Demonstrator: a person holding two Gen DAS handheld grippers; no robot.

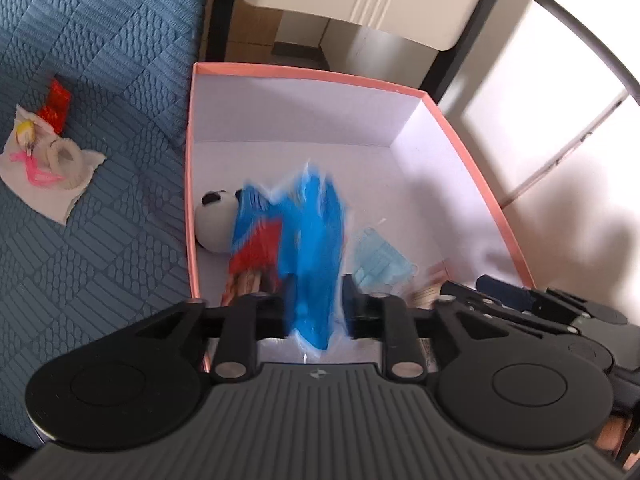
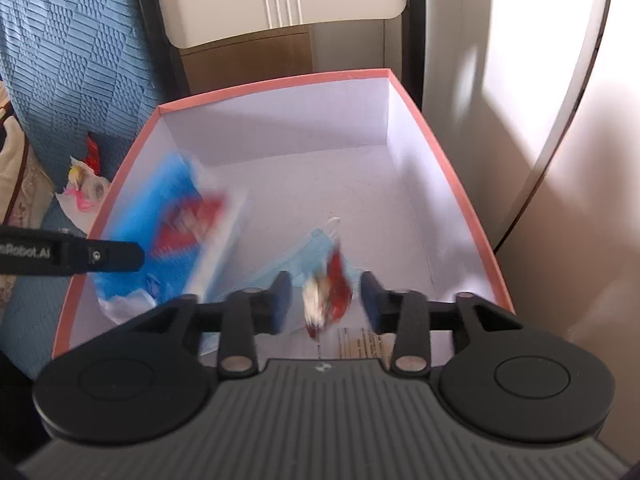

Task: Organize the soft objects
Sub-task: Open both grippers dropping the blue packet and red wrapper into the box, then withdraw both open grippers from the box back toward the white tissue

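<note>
- Left gripper (image 1: 316, 300) stands parted over the pink box (image 1: 188, 184), pads clear of a blurred blue-and-red packet (image 1: 316, 248) dropping between them.
- Right gripper (image 2: 325, 300) is likewise parted; a small red-and-white item (image 2: 330, 292), blurred, hangs loose between its jaws.
- Inside the box: a panda plush (image 1: 214, 220) at 9 o'clock, a pale blue face mask (image 1: 380, 260) at 3 o'clock of the packet.
- Judged light, limp and crinkly; pinch the packet at 1 edge, the plush by its middle.
- 1 tissue with small bits (image 1: 44, 160) lies on the blue quilt (image 1: 100, 60).
</note>
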